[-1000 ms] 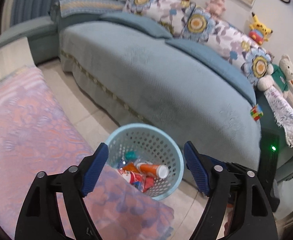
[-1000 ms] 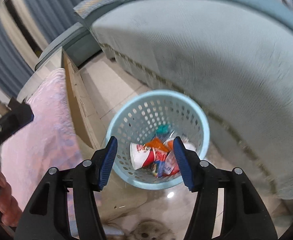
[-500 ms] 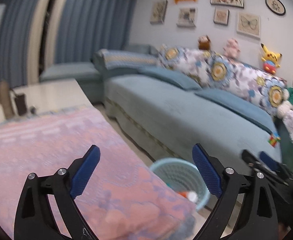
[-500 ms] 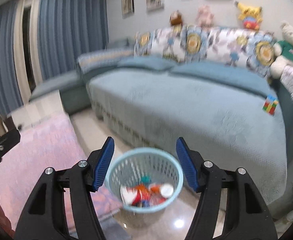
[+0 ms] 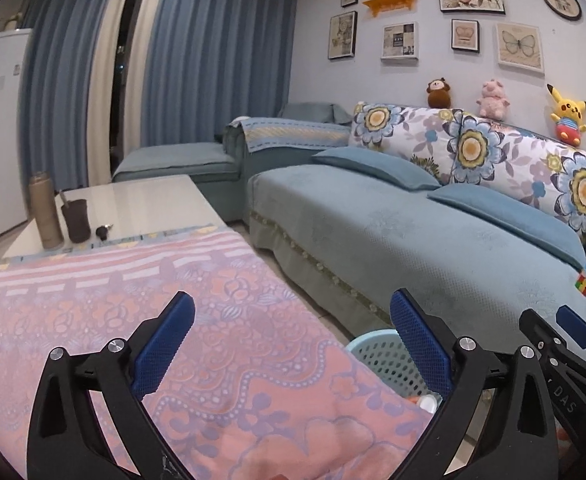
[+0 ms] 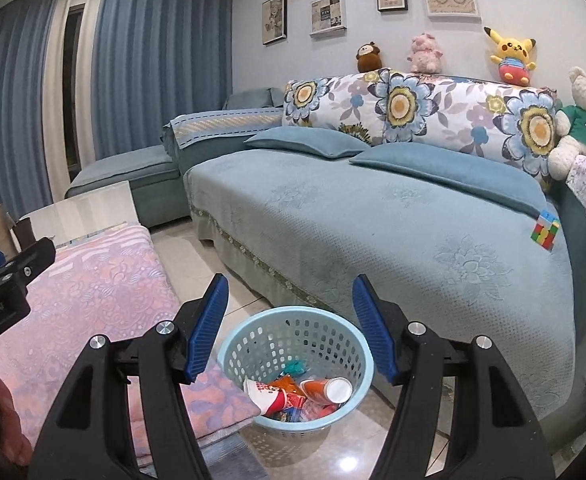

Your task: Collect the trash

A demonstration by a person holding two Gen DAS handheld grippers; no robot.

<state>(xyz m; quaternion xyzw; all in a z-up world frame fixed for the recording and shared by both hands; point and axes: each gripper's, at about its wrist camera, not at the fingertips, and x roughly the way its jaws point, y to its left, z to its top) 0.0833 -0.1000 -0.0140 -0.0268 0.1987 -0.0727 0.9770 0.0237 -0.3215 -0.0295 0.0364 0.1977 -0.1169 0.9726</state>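
Observation:
A light blue perforated basket (image 6: 253,340) stands on the tiled floor between the table and the sofa. It holds trash: a red-and-white paper cup (image 6: 267,394), an orange can (image 6: 325,390) and wrappers. My right gripper (image 6: 291,330) is open and empty, raised above and in front of the basket. My left gripper (image 5: 293,344) is open and empty above the pink cloth (image 5: 153,320) on the table; the basket's rim (image 5: 373,350) shows behind its right finger. The right gripper (image 5: 573,332) shows at the left wrist view's right edge.
A blue sofa (image 6: 373,220) with flowered cushions and soft toys runs behind the basket; a cube puzzle (image 6: 547,232) lies on it. On the table's far end stand a tan flask (image 5: 45,212) and a dark cup (image 5: 77,220).
Both grippers have lifted and tilted up from looking down into the basket to looking across the room. The basket has dropped low in both views. Both stay open and empty.

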